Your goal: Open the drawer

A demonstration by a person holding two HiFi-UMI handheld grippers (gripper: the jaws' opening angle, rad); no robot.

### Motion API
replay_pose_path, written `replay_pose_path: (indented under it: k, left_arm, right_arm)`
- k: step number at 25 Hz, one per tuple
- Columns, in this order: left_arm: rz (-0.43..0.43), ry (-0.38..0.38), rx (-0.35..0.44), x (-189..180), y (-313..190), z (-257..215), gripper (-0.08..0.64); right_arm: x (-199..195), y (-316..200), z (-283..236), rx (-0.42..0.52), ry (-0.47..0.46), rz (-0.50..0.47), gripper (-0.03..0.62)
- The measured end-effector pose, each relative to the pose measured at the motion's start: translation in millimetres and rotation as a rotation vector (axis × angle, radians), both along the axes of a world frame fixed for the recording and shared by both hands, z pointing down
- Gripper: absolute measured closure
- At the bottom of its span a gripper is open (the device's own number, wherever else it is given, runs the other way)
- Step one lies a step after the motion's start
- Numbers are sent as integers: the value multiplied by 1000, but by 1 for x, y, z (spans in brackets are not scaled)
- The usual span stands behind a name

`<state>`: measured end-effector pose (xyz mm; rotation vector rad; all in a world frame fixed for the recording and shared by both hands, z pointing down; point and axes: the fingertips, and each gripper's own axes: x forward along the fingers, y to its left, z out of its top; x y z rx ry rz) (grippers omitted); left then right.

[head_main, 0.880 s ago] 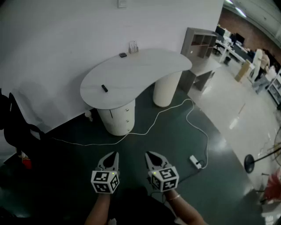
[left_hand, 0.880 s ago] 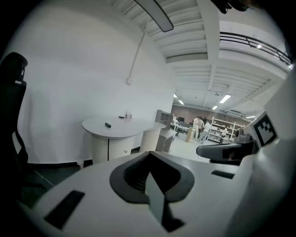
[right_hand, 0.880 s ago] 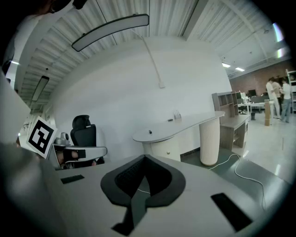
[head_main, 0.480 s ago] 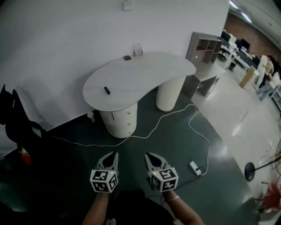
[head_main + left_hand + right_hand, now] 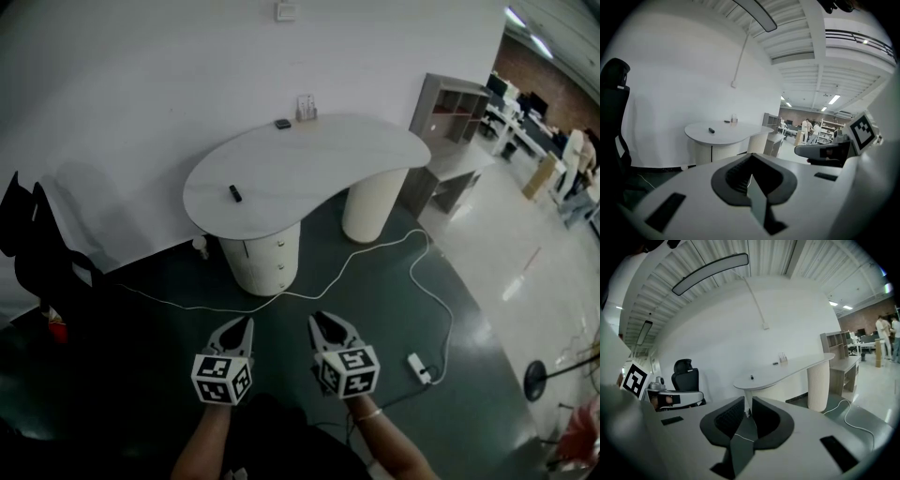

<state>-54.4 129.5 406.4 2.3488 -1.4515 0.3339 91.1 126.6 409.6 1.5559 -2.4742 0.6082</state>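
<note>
Both grippers are hanging low in front of the person, side by side, noses tipped a bit down. The left gripper [image 5: 751, 175] has its 2 jaws pressed together with nothing between them. Same deal with the right gripper [image 5: 747, 413]: jaws closed tip to tip, nothing in them.

The thing that matters here is the drawer pedestal [image 5: 265, 258], the round white column under the near end of the table [image 5: 309, 164]. It sits straight out ahead of the jaw tips, roughly on the line between the 2 grippers, and well apart from both. Neither gripper touches it. Its stacked drawer fronts look flush with the column, so closed as far as I can tell; the knobs are too small to say much about.

Beyond the jaws on the tabletop there's a small black object [image 5: 235, 193] lying near the front edge above the drawers. A plain second pedestal [image 5: 373, 202] stands ahead and to the right of the right jaws.

On the dark floor [image 5: 356, 300], a white cable [image 5: 375, 246] snakes across in front of the jaws and curls round to a power strip [image 5: 419, 367], just off to the right of the right gripper. A black chair [image 5: 37, 253] is off to the left of the left jaws, well apart.
</note>
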Motion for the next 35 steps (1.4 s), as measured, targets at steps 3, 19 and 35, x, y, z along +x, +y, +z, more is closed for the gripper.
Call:
replay_pose_path:
  k: [3,19,35]
  left_arm:
    - [0,-6,-14,-3,-5,5,557]
    - [27,-3,-92,-53,-130,41,557]
    - [99,56,-225,-50,-203,98,557]
  right_arm:
    - [-3,-11,4,-15,0,-6,515]
    - [-56,-141,59,-169,43,-30,396]
    - [-63,-236,132,-329,195,31,384]
